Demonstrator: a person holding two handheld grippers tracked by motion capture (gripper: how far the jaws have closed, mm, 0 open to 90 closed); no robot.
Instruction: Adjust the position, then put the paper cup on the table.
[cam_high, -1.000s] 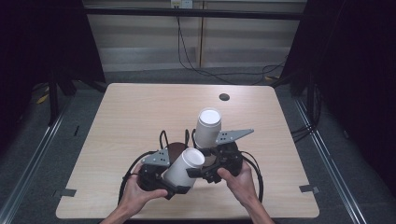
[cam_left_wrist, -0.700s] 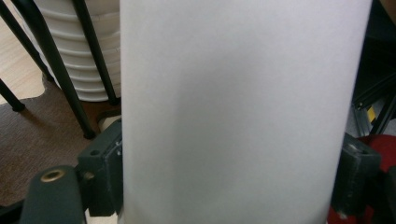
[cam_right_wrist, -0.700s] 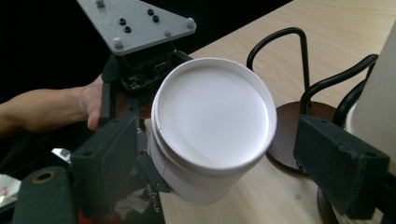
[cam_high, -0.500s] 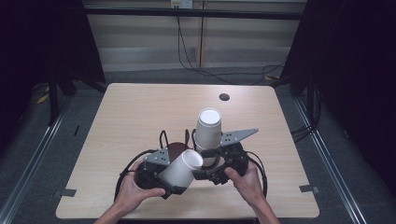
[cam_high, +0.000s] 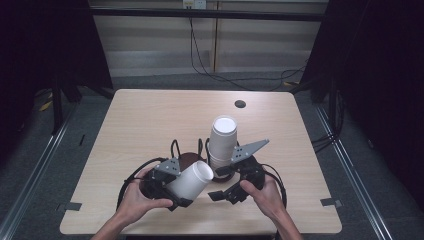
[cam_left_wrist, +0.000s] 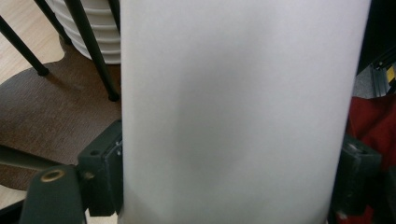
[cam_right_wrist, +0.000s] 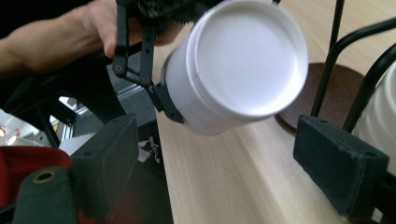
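A white paper cup (cam_high: 192, 181) lies tilted in my left gripper (cam_high: 184, 189), which is shut on its sides; the cup's closed bottom faces up and right. In the left gripper view the cup (cam_left_wrist: 238, 112) stands between both jaws of the left gripper (cam_left_wrist: 229, 182). A stack of white cups (cam_high: 222, 142) stands upside down in a black wire holder on a round brown base (cam_high: 189, 161). Just right of the held cup my right gripper (cam_high: 218, 184) is open with nothing in it. In its own view the right gripper (cam_right_wrist: 226, 161) looks at the cup's bottom (cam_right_wrist: 238, 65), with the stack (cam_right_wrist: 380, 116) at the right edge.
The wooden table (cam_high: 150, 125) has a small dark round hole (cam_high: 240, 104) near its far right. Black cables loop from both grippers near the front edge. The holder's wire legs (cam_left_wrist: 93, 51) stand close behind the held cup. Dark floor surrounds the table.
The left hand and its cup have shifted very slightly toward the left. The right gripper has kept still.
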